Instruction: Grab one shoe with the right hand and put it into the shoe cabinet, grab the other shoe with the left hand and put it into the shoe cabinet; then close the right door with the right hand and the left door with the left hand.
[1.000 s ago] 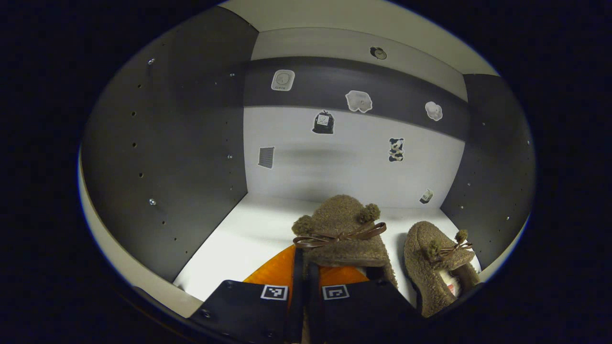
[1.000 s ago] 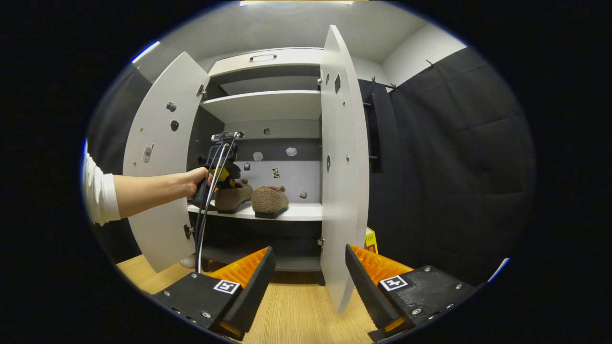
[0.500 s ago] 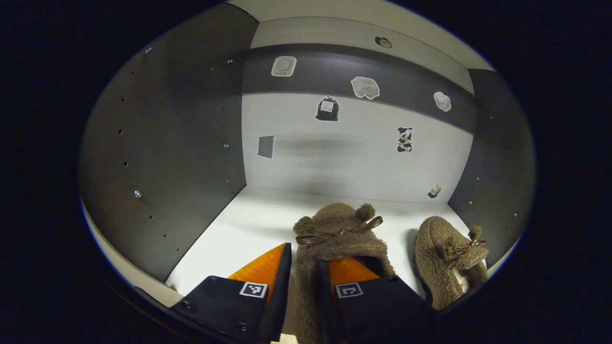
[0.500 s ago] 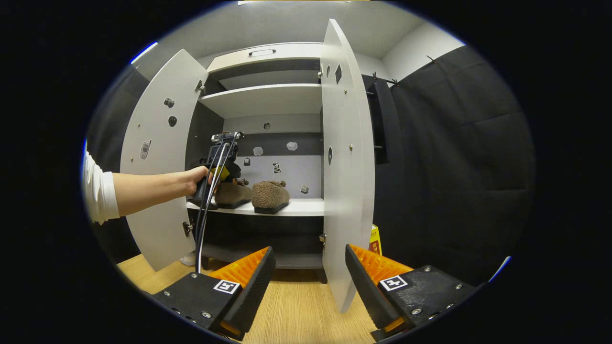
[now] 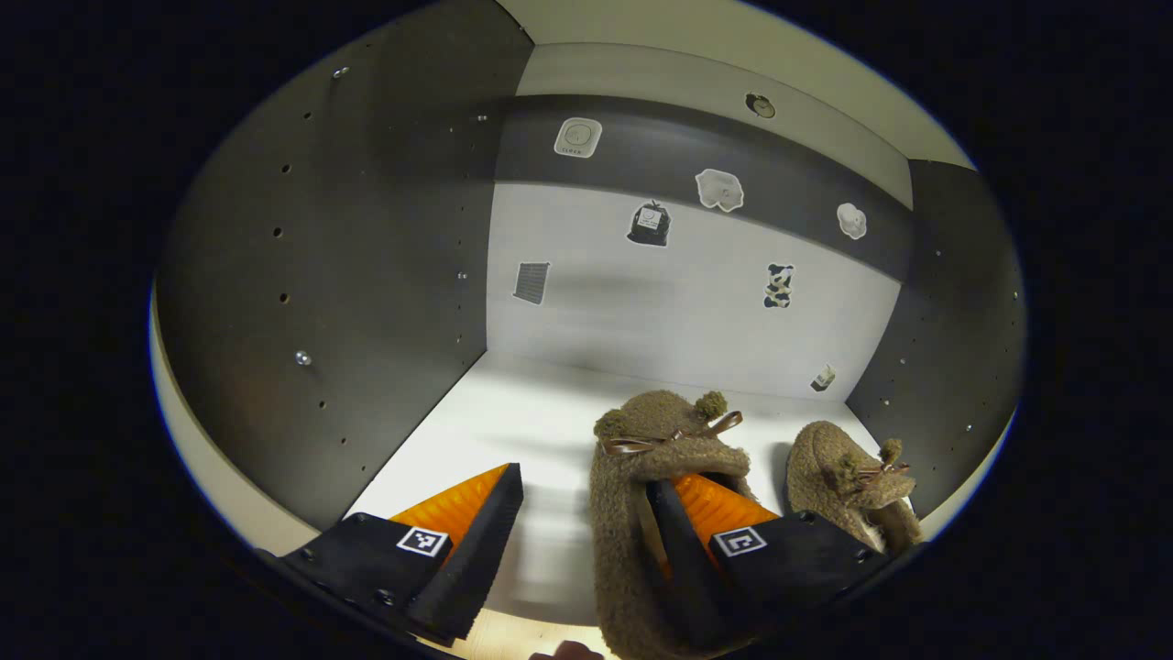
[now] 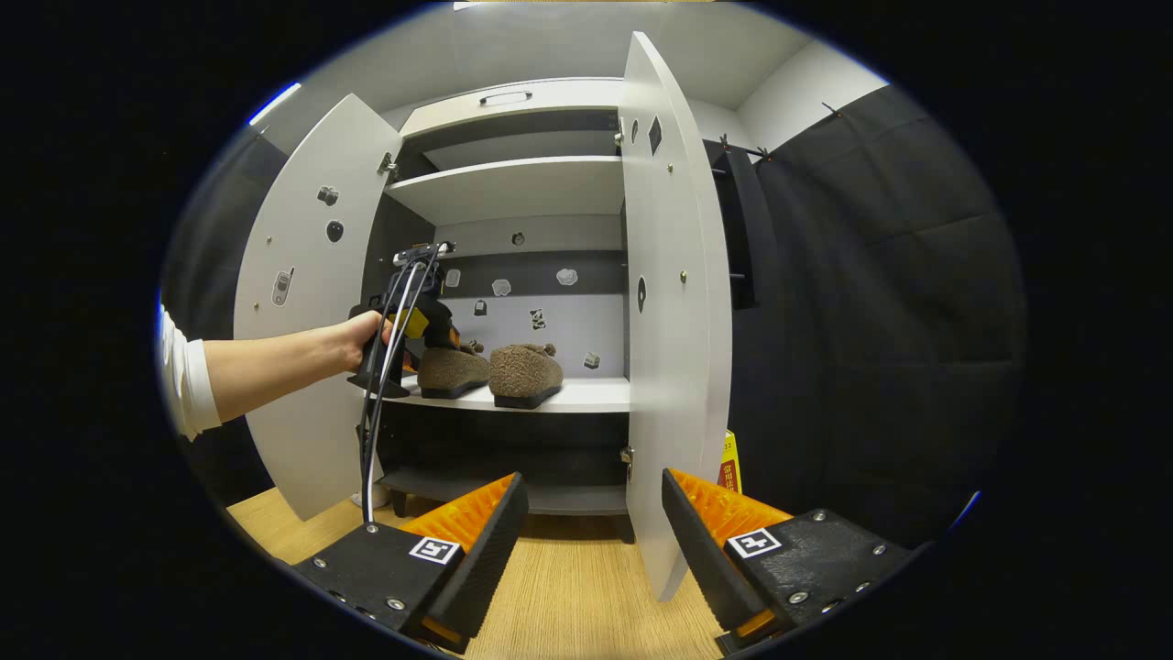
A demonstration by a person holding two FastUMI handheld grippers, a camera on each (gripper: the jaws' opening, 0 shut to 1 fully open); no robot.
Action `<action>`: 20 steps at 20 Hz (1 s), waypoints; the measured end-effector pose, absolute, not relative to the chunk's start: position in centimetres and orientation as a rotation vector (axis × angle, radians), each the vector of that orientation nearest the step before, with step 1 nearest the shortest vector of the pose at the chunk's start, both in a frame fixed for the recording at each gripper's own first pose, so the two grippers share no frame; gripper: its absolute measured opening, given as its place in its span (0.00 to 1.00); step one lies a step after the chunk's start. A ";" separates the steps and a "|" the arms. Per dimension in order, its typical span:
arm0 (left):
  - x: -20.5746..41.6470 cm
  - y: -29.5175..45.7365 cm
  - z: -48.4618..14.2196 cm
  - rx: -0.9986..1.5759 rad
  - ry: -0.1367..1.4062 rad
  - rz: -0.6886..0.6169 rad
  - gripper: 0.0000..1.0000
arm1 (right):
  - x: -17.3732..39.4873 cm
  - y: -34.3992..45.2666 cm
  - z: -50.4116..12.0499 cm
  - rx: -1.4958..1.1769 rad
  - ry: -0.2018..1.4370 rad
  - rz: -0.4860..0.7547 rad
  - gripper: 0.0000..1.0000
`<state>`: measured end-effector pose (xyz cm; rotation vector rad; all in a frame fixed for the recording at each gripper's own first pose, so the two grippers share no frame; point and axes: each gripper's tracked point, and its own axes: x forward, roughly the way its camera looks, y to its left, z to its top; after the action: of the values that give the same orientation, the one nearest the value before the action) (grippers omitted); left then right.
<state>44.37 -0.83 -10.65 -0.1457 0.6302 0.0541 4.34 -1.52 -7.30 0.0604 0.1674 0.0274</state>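
Left gripper view: the left gripper (image 5: 582,513) has its jaws spread. One finger stands over the bare white shelf (image 5: 513,422) at lower left of the frame; the other reaches into the opening of the near shoe (image 5: 641,477), a brown fleece slipper with a bow, at lower centre. Whether that finger touches the lining cannot be told. The second shoe (image 5: 848,472) stands just beside it at lower right, toe toward the back panel.

Right gripper view: the right gripper (image 6: 594,536) hangs with jaws spread and empty over the wooden floor (image 6: 568,596). The shoe cabinet (image 6: 513,183) stands at centre with the left door (image 6: 302,302) and the right door (image 6: 674,312) both open. Both shoes rest side by side on the middle shelf, beside a hand (image 6: 362,330) holding the other gripper.
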 end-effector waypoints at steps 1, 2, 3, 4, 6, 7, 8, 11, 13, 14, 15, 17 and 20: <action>44.0 -1.0 -9.6 -0.138 0.610 0.039 0.92 | 4.3 -1.5 -7.2 0.061 0.166 0.028 0.91; 43.6 -1.2 -8.6 -0.125 0.591 0.025 0.94 | 4.3 -1.4 -7.2 0.064 0.164 0.031 0.91; 42.9 -1.6 -7.1 -0.116 0.558 0.006 0.95 | 4.3 -1.3 -7.1 0.066 0.159 0.032 0.91; 42.3 -2.2 -5.6 -0.113 0.527 -0.016 0.95 | 4.3 -1.3 -7.0 0.066 0.155 0.034 0.91; 40.3 -3.3 -2.5 -0.114 0.452 -0.062 0.95 | 4.1 -1.3 -6.8 0.070 0.151 0.036 0.91; 39.3 -3.7 -1.0 -0.116 0.416 -0.085 0.95 | 3.9 -1.2 -6.7 0.075 0.151 0.040 0.91; 38.2 -3.9 0.1 -0.113 0.385 -0.101 0.95 | 4.0 -1.3 -6.5 0.080 0.148 0.043 0.91; 34.1 -4.0 3.4 -0.096 0.288 -0.125 0.95 | 3.9 -1.4 -5.7 0.089 0.130 0.051 0.91; 30.8 -4.0 4.2 -0.084 0.241 -0.132 0.95 | 4.0 -1.6 -5.2 0.086 0.115 0.052 0.90; 29.1 -3.7 4.4 -0.084 0.220 -0.129 0.90 | 3.9 -1.5 -5.0 0.088 0.110 0.055 0.90; 27.2 -3.3 4.4 -0.083 0.205 -0.119 0.95 | 3.9 -1.5 -4.8 0.090 0.106 0.059 0.90; 23.7 -2.7 3.9 -0.091 0.171 -0.097 0.95 | 3.7 -1.5 -4.5 0.091 0.098 0.064 0.90; 18.6 -1.0 2.9 -0.068 0.132 -0.037 0.95 | 3.7 -1.3 -4.1 0.094 0.091 0.077 0.90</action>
<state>18.65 -1.04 2.86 -0.0679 0.1315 -0.0369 3.66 -1.34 -4.11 0.0945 0.0913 0.0772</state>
